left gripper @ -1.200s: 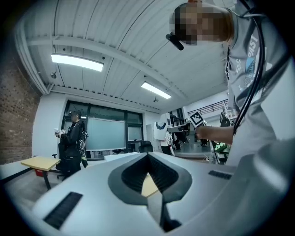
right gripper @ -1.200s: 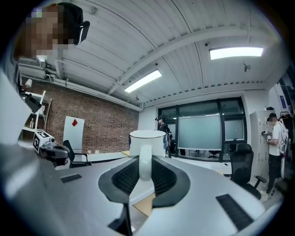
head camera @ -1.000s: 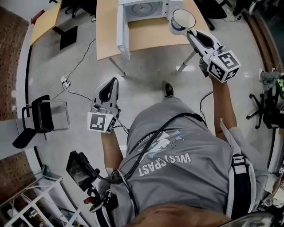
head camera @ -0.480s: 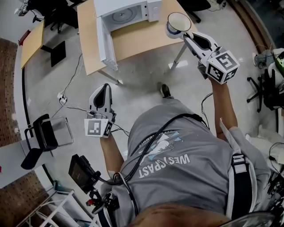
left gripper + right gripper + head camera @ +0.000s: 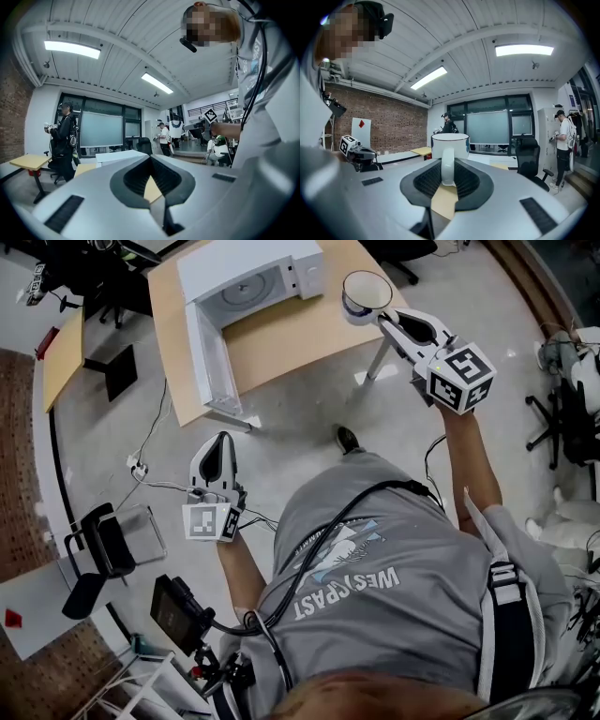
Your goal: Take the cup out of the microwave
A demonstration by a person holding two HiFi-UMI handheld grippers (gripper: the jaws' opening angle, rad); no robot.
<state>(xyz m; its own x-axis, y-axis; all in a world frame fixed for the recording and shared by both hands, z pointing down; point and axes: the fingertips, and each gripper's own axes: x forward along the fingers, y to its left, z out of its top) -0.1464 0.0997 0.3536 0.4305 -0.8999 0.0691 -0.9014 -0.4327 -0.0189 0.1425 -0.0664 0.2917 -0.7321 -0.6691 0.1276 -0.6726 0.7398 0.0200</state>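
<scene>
My right gripper [image 5: 382,317] is shut on the handle of a white cup [image 5: 366,293] with a dark band, held upright in the air over the right end of the wooden table [image 5: 281,338]. In the right gripper view the cup [image 5: 450,142] stands just beyond my right gripper [image 5: 446,177], its handle pinched between the jaws. The white microwave [image 5: 251,282] sits at the table's back, its door [image 5: 208,360] swung open and its turntable bare. My left gripper [image 5: 221,439] hangs shut and empty over the floor in front of the table; in its own view my left gripper [image 5: 151,159] has its tips together.
A black chair [image 5: 101,549] stands on the floor at the left, with cables [image 5: 155,486] trailing near it. A second wooden table [image 5: 58,360] is at the far left. Office chairs [image 5: 567,418] crowd the right side. People stand in the room's background [image 5: 63,136].
Both grippers have drawn back from the microwave, so more of the table shows. The cup has stayed in the right gripper. The left gripper has stayed shut and empty.
</scene>
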